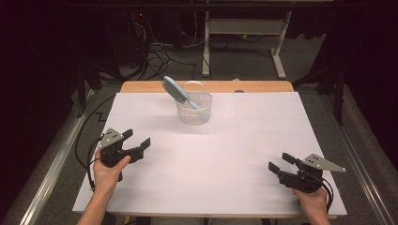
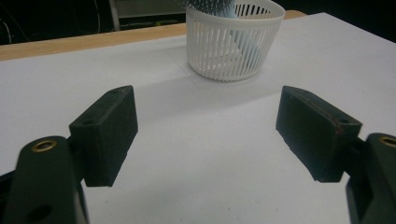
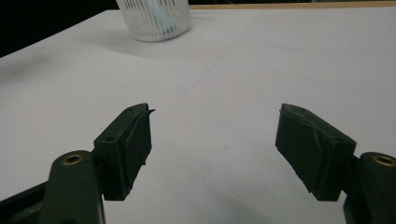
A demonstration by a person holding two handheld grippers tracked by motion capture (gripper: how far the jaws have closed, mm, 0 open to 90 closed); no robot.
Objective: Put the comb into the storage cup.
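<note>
Hairbrush (image 1: 176, 91): pale blue, standing tilted in the basket, bristle head sticking out toward the upper left of the high view, handle end down inside. I read it as the item nearest my work; neither of my grippers touches it.
Basket (image 1: 194, 114): small white slotted tub, upper centre of the high view, on the far part of the white sheet. In the left gripper view (image 2: 232, 39) it sits at top centre; in the right gripper view (image 3: 154, 19) at upper left.
Left gripper (image 1: 137, 139): lower left of the high view, held in my left hand (image 1: 109, 174), well apart from the basket. Jaws spread wide, nothing between them; the left gripper view (image 2: 208, 135) shows bare sheet in the gap.
Right gripper (image 1: 280, 161): lower right of the high view, in my right hand (image 1: 312, 200). Jaws likewise spread wide and empty, confirmed in the right gripper view (image 3: 215, 151).
Table (image 1: 141, 86): wooden top, its bare edge showing along the far side.
White sheet (image 1: 225, 154): covers most of the table, centre of frame.
</note>
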